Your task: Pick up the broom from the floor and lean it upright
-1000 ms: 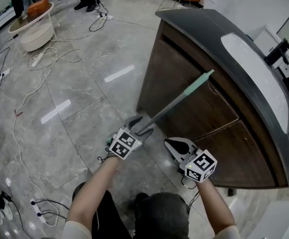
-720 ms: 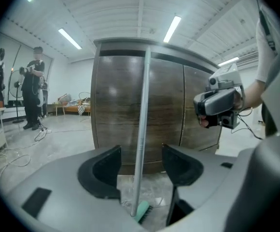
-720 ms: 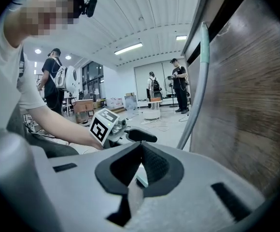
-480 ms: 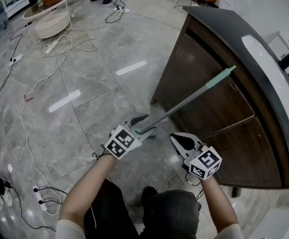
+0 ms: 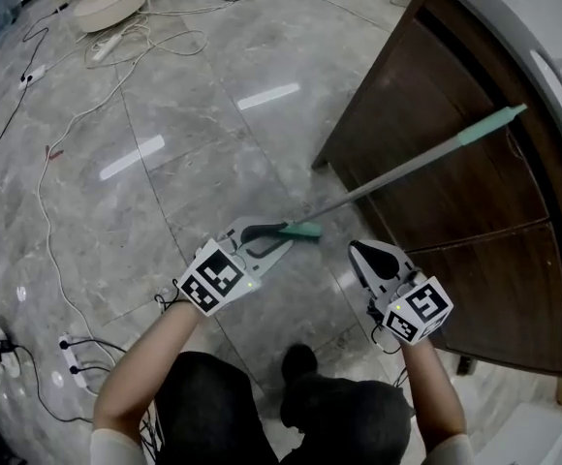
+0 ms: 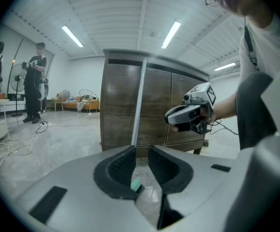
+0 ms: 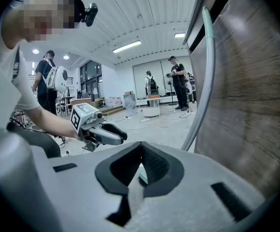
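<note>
**Broom is leaning at a shallow angle and risking a slide**

The broom (image 5: 407, 168) is resting on its own. Its teal top end is lying against the dark wooden front of the counter (image 5: 426, 76), and its teal foot is sitting on the polished floor (image 5: 184, 114), out past the counter's near corner.

The biggest risk, as I judge it, is coming from that low angle. With the foot so far out on glossy stone, it is likely to skid away, and the top would then scrape down the panel until the broom is lying flat again.

Next is the left gripper (image 5: 283, 233), which is hovering just beside the foot. Its jaws have just been closing to a narrow gap with nothing pinched between them, and the handle is showing beyond the tips. Any careless movement here could knock the foot loose.

A smaller risk is the top end rolling sideways along the smooth panel towards the corner.

The right gripper (image 5: 359, 252) is holding nothing, with its jaws pressed together. It is hanging near the handle but apart from it, so it is giving no support if the broom starts to slip.
</note>
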`<state>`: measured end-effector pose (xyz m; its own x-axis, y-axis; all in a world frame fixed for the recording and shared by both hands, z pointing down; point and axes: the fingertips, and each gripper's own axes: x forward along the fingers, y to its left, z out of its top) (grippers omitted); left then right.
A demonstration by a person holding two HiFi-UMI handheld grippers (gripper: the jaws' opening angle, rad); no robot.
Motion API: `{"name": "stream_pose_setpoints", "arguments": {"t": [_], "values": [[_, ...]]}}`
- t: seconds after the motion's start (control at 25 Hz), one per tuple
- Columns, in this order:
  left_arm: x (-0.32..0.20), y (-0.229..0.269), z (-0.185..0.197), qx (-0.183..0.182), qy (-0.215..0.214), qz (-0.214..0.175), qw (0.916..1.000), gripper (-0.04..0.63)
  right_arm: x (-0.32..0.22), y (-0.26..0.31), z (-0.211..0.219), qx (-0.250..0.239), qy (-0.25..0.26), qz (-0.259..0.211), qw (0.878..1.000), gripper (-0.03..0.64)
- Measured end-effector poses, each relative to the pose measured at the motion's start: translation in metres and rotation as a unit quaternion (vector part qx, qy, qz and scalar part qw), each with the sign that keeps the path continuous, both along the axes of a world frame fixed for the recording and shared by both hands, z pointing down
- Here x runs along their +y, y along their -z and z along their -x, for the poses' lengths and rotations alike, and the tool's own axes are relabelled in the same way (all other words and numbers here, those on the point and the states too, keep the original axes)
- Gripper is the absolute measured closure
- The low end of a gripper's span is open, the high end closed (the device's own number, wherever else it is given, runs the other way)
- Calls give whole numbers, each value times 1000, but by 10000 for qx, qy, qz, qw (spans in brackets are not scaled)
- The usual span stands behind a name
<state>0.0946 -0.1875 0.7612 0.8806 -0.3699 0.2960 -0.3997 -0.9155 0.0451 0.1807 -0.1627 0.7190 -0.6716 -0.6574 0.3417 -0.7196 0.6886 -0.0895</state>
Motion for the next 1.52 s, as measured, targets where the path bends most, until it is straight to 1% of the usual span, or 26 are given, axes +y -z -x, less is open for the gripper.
{"name": "stream_pose_setpoints", "arguments": {"t": [0.08, 0.28, 0.48, 0.64, 0.76, 0.92, 1.04, 1.2, 1.36, 1.52], "values": [[2, -7, 6, 95, 77, 43, 9999, 534, -1, -11, 3, -19, 41, 67, 10000, 617], [5, -28, 16, 274, 183, 141, 9994, 560, -3, -41, 16, -21, 181, 176, 9997, 617], [9, -44, 28, 129, 223, 203, 9995, 574, -6, -55, 28, -7, 468, 377, 9982, 617], [19, -26, 45, 147, 453, 450, 9978, 584, 0, -40, 38, 2, 664, 606, 9960, 617], [27, 9, 58, 170, 591, 570, 9965, 586, 2, -9, 43, 10, 672, 725, 9951, 617], [44, 71, 76, 171, 796, 769, 9937, 587, 10, 49, 55, 122, 721, 904, 9932, 617], [58, 120, 87, 110, 922, 842, 9921, 586, 16, 104, 65, 63, 686, 1027, 9923, 617], [83, 189, 99, 76, 1045, 951, 9899, 587, 29, 181, 78, 33, 627, 1073, 9922, 617], [109, 267, 111, 112, 1156, 1071, 9874, 588, 50, 259, 84, 51, 587, 1162, 9915, 617], [136, 350, 121, 218, 1306, 1088, 9852, 586, 82, 333, 87, 147, 441, 1175, 9920, 617]]}}
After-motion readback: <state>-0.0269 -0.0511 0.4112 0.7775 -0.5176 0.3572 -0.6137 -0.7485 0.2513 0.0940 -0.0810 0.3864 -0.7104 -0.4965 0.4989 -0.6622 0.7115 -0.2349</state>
